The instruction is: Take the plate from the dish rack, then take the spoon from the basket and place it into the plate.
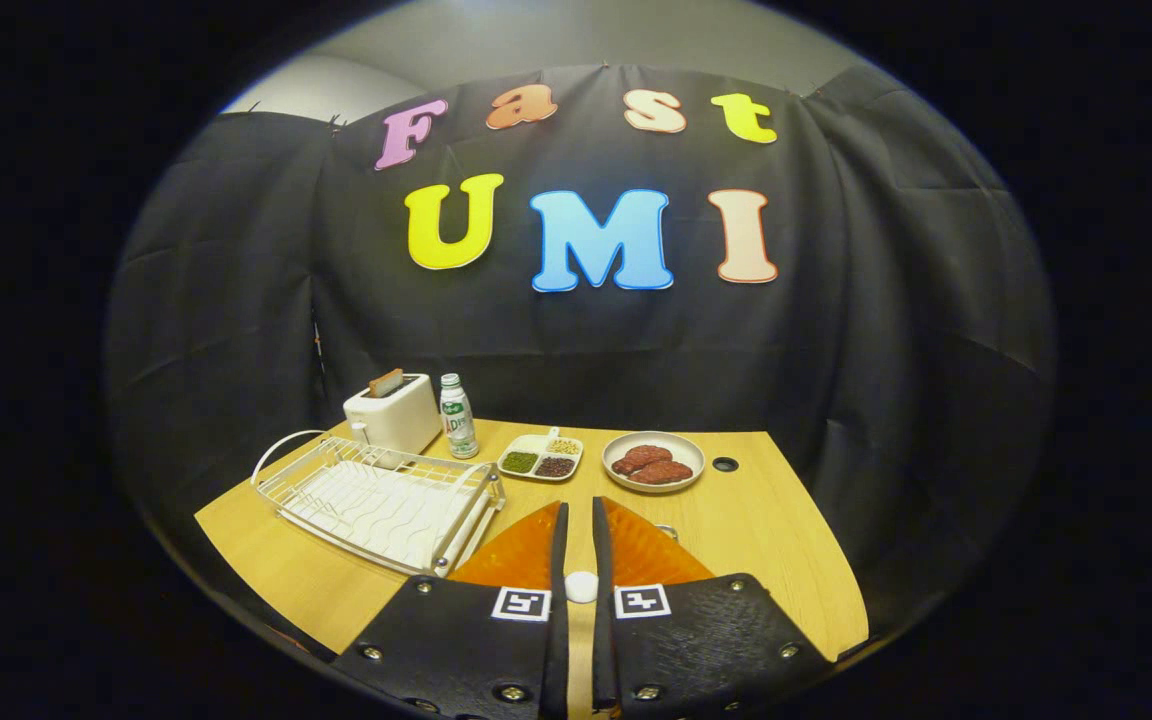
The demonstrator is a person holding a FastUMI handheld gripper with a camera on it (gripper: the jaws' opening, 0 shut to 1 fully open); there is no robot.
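Observation:
My gripper [579, 505] hovers over the front of the wooden table [766, 540], its fingers almost together with a thin gap between them. Pinched in that gap, back near the finger bases, sits a small white rounded piece [581, 586]; it looks like the end of the spoon's handle, and the rest of it is hidden. The white wire dish rack [376, 500] stands just left of the fingers, its slots holding nothing. A thin grey curved edge [667, 530] peeks out beside the right finger; I cannot tell what it belongs to.
At the back of the table stand a white toaster [391, 412] with toast in it, a small bottle [456, 415], a divided dish [539, 458] of grains and a bowl [608, 470] of dark meat pieces. A cable hole [725, 464] lies right of the bowl.

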